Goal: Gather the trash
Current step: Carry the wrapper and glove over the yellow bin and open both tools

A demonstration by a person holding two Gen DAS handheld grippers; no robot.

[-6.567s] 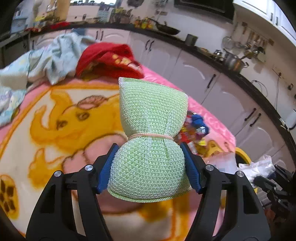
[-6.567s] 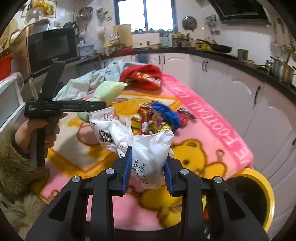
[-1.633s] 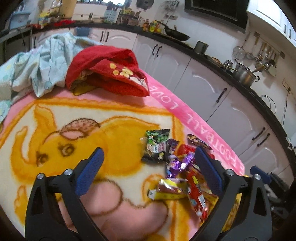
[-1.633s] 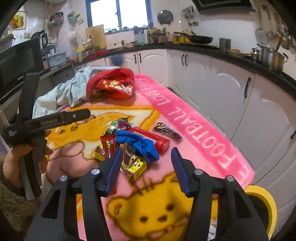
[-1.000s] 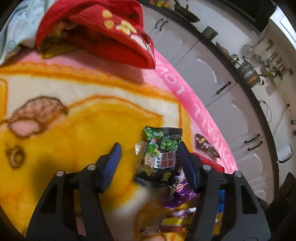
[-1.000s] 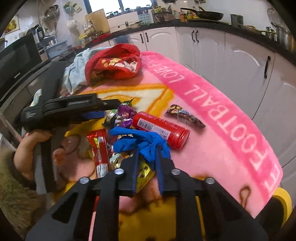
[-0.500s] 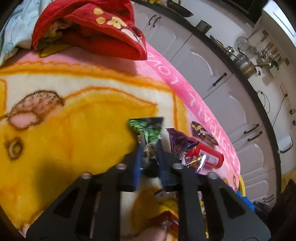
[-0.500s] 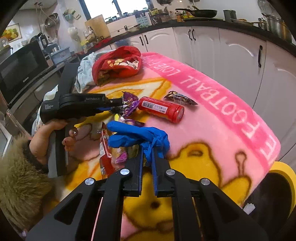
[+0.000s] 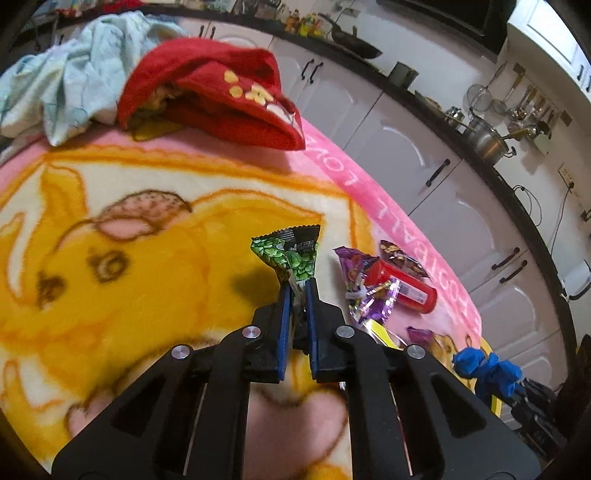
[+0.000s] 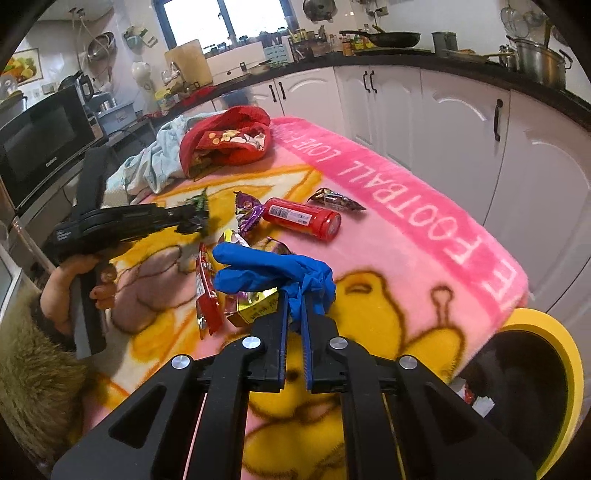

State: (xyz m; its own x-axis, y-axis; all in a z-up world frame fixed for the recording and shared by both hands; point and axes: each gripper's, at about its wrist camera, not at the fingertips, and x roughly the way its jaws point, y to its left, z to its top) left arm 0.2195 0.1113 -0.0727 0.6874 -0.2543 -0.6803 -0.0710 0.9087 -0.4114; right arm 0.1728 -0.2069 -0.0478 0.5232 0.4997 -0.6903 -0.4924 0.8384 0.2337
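Crumpling in tongs: green-black wrapper (image 9: pixel 291 256); limp blue glove (image 10: pixel 273 273).

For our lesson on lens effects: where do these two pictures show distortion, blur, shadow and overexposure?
Left wrist view: fisheye bends the cabinets into a curve; the blanket is softly blurred; a dark shadow lies left of the green wrapper.
Right wrist view: the window is blown out white; the counter edge bows; the green wrapper smears.

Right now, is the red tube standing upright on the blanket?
No, the red tube lies on its side on the pink blanket, beside the wrappers.
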